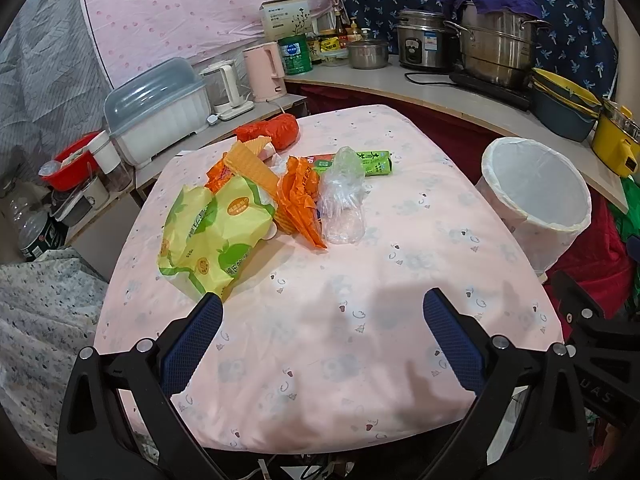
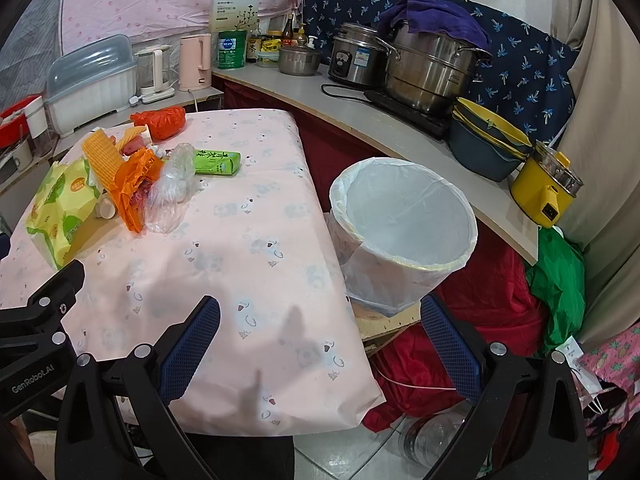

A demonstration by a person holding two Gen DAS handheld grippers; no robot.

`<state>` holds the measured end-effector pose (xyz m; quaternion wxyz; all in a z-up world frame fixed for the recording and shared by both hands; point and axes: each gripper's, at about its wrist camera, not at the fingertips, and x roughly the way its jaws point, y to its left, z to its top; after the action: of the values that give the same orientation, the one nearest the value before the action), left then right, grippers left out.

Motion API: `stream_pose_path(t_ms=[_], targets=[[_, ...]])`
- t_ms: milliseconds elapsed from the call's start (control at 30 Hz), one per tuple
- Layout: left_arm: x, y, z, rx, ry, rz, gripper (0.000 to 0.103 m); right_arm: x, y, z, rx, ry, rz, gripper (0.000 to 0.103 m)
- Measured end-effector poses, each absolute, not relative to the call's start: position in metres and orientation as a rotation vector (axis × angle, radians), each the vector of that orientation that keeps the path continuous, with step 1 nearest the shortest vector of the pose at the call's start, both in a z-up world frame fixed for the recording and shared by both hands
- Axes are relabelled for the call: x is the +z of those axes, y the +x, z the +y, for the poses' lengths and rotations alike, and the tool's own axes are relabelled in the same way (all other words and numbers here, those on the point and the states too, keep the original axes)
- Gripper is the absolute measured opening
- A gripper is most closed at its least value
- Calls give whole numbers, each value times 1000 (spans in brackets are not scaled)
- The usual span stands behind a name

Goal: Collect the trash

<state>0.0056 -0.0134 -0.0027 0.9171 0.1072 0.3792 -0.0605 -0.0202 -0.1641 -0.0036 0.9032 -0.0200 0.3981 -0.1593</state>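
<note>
Trash lies piled on the pink-covered table [image 1: 360,280]: a yellow-green packet [image 1: 212,236], an orange wrapper [image 1: 300,200], a clear plastic bag [image 1: 344,196], a green carton [image 1: 370,162], an orange wafer pack [image 1: 252,164] and a red bag [image 1: 276,130]. A white-lined bin [image 1: 536,196] stands right of the table; it also shows in the right wrist view [image 2: 404,220]. My left gripper [image 1: 322,308] is open and empty above the table's near part. My right gripper [image 2: 320,312] is open and empty over the table's right edge, near the bin.
A counter [image 1: 432,88] behind holds a large steel pot [image 1: 496,48], a rice cooker [image 1: 424,40], stacked bowls [image 1: 564,104] and a yellow pot [image 1: 616,144]. A side shelf at the left holds a dish box [image 1: 156,108] and kettles [image 1: 264,72]. Red and green cloth [image 2: 556,280] lies by the bin.
</note>
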Motion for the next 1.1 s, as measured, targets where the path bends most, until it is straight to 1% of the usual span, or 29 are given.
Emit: stream_pose_path(t_ms=[667,1100], targets=[[-5,9,-15,-136,224,795,96,-5,-18,-171,-345,-36,829,96],[-2,26,-13,-167,212,794,96,8,-5,-182,-401,11,795,96]])
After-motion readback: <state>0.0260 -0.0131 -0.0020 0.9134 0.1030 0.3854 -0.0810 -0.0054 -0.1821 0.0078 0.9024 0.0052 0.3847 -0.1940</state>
